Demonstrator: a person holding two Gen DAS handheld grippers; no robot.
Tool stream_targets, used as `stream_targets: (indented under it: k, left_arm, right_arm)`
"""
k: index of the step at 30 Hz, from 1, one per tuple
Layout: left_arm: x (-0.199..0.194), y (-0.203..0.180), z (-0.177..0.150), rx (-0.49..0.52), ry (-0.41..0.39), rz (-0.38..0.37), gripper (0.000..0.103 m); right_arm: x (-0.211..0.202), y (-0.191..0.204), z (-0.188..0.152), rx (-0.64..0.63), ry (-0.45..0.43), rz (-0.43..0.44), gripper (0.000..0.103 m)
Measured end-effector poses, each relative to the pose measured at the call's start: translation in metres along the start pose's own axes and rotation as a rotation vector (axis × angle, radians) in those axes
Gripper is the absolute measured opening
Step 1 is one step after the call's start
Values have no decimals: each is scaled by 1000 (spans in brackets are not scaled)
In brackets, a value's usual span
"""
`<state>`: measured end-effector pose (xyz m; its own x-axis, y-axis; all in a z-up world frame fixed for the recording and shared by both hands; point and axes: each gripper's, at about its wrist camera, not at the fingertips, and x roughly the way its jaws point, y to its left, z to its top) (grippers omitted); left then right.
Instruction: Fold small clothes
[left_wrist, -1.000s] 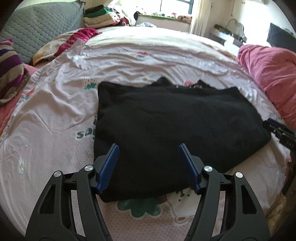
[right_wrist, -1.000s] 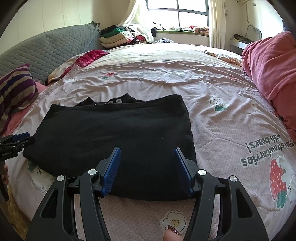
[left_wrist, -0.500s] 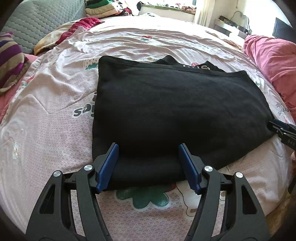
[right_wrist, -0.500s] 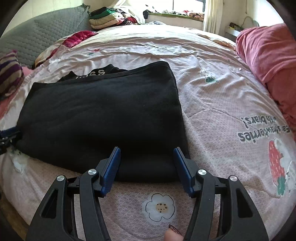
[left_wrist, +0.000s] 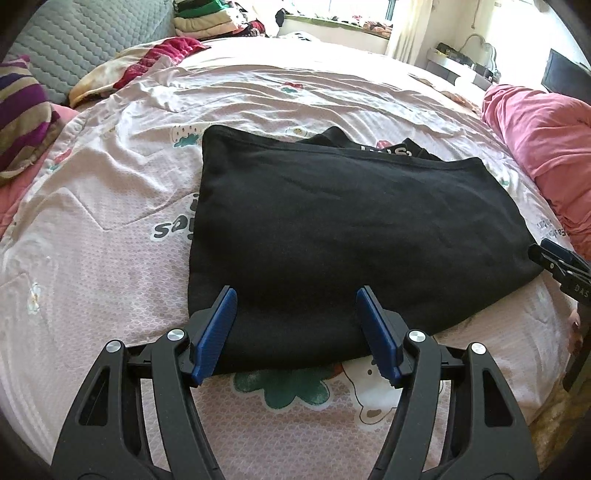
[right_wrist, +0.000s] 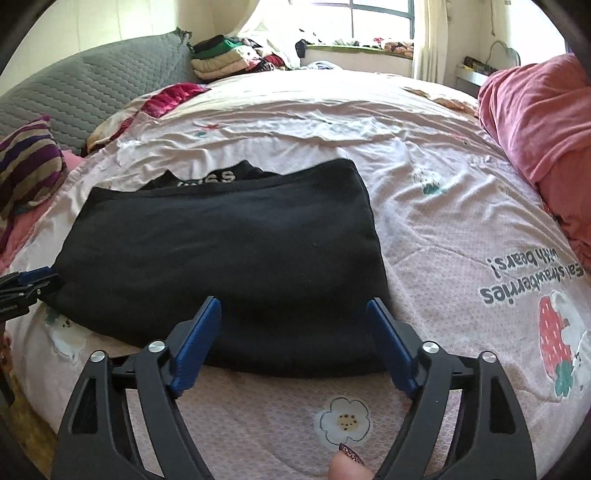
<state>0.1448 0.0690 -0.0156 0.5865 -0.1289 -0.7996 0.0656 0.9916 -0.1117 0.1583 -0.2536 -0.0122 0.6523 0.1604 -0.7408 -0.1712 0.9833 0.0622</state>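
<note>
A black garment (left_wrist: 347, 236) lies folded flat on the pink printed bedsheet (left_wrist: 103, 258); it also shows in the right wrist view (right_wrist: 229, 254). White lettering shows on the layer sticking out at its far edge (right_wrist: 207, 178). My left gripper (left_wrist: 295, 328) is open, its blue pads straddling the garment's near edge at the left corner. My right gripper (right_wrist: 293, 338) is open, its pads straddling the near edge at the right corner. Each gripper shows at the rim of the other view: the right one (left_wrist: 561, 266), the left one (right_wrist: 26, 286).
A pink quilt (right_wrist: 543, 110) is piled at the right of the bed. A striped pillow (right_wrist: 26, 166) and grey quilted headboard (right_wrist: 92, 92) are at the left. Folded clothes (right_wrist: 221, 59) are stacked at the far side by the window.
Both grippers dipped toward the garment's near edge, then the views tilted back up; both stay open with pads at the edge. The garment has not moved.
</note>
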Motion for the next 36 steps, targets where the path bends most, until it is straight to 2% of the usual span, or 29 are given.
stream_targets:
  k: [2, 13, 15, 19, 21, 36]
  left_arm:
    - [-2, 1, 1, 0, -6, 1, 68]
    - [-12, 7, 3, -7, -27, 16, 72]
    - [-13, 7, 3, -6, -30, 20, 83]
    - [-16, 9, 4, -13, -37, 14, 85]
    - [-16, 11, 5, -21, -38, 21, 92]
    - [-17, 31, 7, -67, -49, 51, 93]
  right_arm:
    - [-1, 3, 0, -9, -6, 2, 82]
    - [-8, 16, 3, -34, -53, 26, 94]
    - [-9, 18, 3, -35, -64, 30, 95]
    - [-11, 20, 4, -35, -82, 45, 98]
    - [-12, 20, 5, -35, -89, 47, 98]
    - [-19, 37, 8, -55, -153, 70, 98]
